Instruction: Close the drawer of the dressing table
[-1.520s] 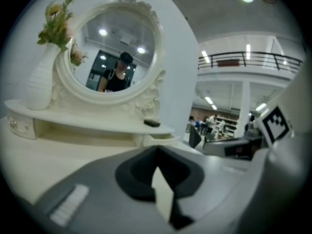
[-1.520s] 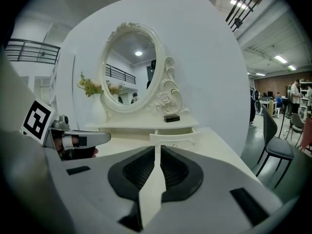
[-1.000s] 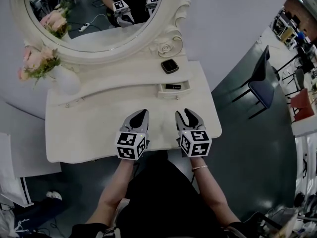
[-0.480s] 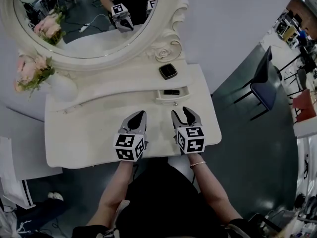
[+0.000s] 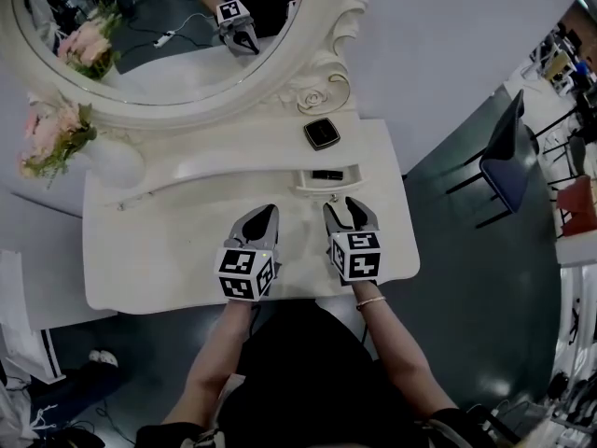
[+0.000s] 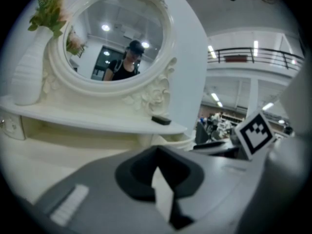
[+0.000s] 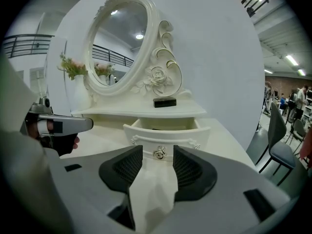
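Note:
The white dressing table (image 5: 159,250) has one small drawer (image 5: 326,183) pulled open under its right shelf, with a dark item inside. In the right gripper view the drawer front (image 7: 168,134) and its metal knob (image 7: 159,153) lie straight ahead. My right gripper (image 5: 347,211) hovers just in front of the drawer, its jaws opening; nothing is between them. The knob shows beyond the gap of the right gripper (image 7: 157,156). My left gripper (image 5: 261,218) hangs shut over the tabletop beside it, and nothing shows in the left gripper (image 6: 156,152).
A black compact (image 5: 320,133) lies on the shelf above the drawer. A white vase of pink flowers (image 5: 110,161) stands at the left under the oval mirror (image 5: 168,26). A dark chair (image 5: 508,157) stands on the floor to the right.
My right gripper has moved forward and down toward the open drawer, and its jaws have spread wider. The left gripper has edged forward a little.

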`<state>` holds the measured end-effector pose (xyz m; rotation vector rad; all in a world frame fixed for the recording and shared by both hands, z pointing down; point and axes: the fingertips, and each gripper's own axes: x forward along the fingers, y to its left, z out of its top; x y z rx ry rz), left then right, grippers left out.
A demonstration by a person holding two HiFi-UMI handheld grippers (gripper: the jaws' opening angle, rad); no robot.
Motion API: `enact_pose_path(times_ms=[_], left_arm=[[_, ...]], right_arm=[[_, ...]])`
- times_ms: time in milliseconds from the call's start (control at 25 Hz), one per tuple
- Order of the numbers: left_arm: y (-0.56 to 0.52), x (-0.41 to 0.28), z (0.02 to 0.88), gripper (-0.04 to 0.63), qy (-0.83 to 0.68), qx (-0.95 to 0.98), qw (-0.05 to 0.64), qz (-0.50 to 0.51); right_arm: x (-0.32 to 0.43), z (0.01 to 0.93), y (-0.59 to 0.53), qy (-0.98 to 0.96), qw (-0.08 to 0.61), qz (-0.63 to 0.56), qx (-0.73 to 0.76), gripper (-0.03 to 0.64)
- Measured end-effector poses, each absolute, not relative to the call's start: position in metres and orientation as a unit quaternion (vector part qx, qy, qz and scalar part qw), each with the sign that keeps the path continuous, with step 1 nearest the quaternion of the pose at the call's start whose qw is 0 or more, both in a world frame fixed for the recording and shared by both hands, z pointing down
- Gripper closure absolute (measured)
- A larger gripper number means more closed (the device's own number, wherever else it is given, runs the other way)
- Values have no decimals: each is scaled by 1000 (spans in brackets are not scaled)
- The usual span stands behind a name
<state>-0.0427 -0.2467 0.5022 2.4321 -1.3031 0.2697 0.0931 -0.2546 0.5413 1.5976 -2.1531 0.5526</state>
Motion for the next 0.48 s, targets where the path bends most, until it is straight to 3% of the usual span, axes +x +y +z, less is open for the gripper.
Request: enact_pose_path(times_ms=[480], left_arm=[[-259, -46, 511, 594, -474, 852, 197, 98]], right_arm=[[94, 552, -272, -762, 210, 203, 578, 448]])
